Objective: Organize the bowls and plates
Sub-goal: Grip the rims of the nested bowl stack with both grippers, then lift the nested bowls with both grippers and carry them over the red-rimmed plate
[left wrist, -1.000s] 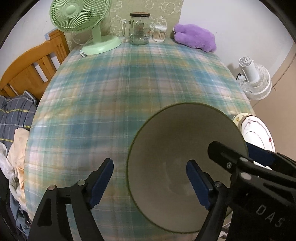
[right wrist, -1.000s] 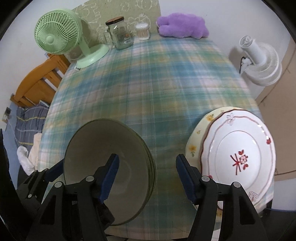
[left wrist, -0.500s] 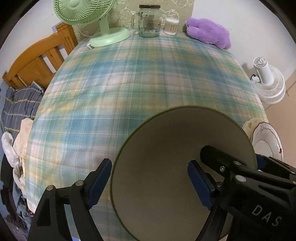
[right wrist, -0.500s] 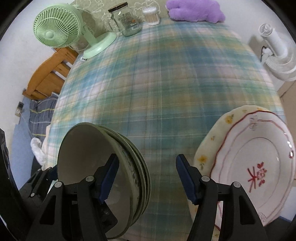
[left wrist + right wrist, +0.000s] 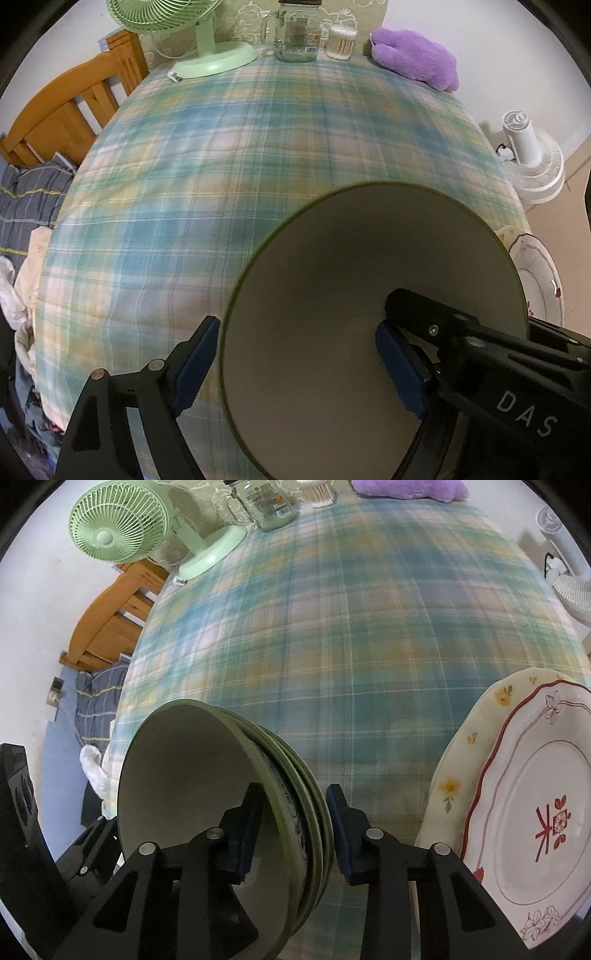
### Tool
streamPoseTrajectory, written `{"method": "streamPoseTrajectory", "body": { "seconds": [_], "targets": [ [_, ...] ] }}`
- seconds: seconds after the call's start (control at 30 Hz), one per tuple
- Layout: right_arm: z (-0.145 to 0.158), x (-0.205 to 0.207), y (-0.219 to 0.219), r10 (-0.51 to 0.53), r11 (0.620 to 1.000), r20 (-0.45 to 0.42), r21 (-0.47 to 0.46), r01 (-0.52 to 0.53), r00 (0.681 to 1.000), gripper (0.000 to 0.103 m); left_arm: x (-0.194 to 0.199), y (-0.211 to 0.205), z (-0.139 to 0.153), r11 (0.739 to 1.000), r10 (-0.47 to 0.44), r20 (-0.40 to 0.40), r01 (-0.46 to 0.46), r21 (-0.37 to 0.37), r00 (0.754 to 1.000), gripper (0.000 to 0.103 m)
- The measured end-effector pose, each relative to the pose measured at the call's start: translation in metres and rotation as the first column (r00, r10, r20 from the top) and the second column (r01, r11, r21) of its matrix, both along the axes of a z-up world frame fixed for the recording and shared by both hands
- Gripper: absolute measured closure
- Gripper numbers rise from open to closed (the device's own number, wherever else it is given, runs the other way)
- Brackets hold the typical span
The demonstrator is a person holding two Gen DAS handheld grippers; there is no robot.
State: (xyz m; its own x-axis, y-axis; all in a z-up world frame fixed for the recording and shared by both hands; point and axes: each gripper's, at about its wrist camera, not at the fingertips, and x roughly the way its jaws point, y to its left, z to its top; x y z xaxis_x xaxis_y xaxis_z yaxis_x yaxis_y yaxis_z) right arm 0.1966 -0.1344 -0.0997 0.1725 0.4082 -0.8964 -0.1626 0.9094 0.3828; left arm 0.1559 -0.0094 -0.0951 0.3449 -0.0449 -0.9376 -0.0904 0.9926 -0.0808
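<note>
The right gripper point(image 5: 291, 834) is closing: its 2 blue pads are seen on either side of the rims of a stack of bowls point(image 5: 207, 797), one pad inside the top bowl and one outside the stack, and full pressing on the rims cannot be told. The bowls are round, smooth and glazed, cream inside with a thin olive-green edge, and at least 3 rims are counted. The left gripper point(image 5: 295, 365) is opening wide; its left pad stands just outside the rim and its right pad inside the bowl, neither one pressed on it. The stack rests on a soft plaid tablecloth point(image 5: 351, 635) in teal, yellow and white, near the front edge. To the right, 2 plates point(image 5: 535, 805) are stacked, with wavy rims, the upper one white with a red line and a red flower. At the far edge a green plastic fan point(image 5: 118, 520), a glass jar point(image 5: 297, 31) and a fluffy purple toy point(image 5: 413, 59) are seen.
</note>
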Motion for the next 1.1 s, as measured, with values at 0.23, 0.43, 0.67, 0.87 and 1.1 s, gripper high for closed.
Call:
{"method": "streamPoseTrajectory", "body": {
  "seconds": [0.23,0.43,0.67,0.87,1.1],
  "targets": [
    [0.003,-0.003,0.004,-0.045,0.997,0.02,-0.055,0.046,0.999,0.064,0.0,0.007,-0.003,0.997,-0.047,0.038,0.05,-0.056,0.998,0.014],
    [0.004,-0.007,0.002,-0.105,0.992,0.03,-0.06,0.107,0.994,0.064,0.0,0.006,-0.002,0.992,-0.087,0.062,0.093,-0.085,0.994,0.027],
    [0.007,-0.011,0.006,-0.156,0.982,0.046,-0.099,0.16,0.987,0.063,0.001,0.009,-0.001,0.975,-0.149,0.085,0.161,-0.153,0.985,0.04],
    [0.008,-0.016,0.008,-0.182,0.975,0.047,-0.12,0.187,0.982,0.062,0.001,0.012,0.0,0.965,-0.187,0.084,0.199,-0.171,0.979,0.041],
    [0.012,-0.025,0.01,-0.205,0.968,0.053,-0.14,0.21,0.977,0.062,-0.006,0.014,0.001,0.957,-0.203,0.048,0.208,-0.201,0.978,0.042]
  ]
}}
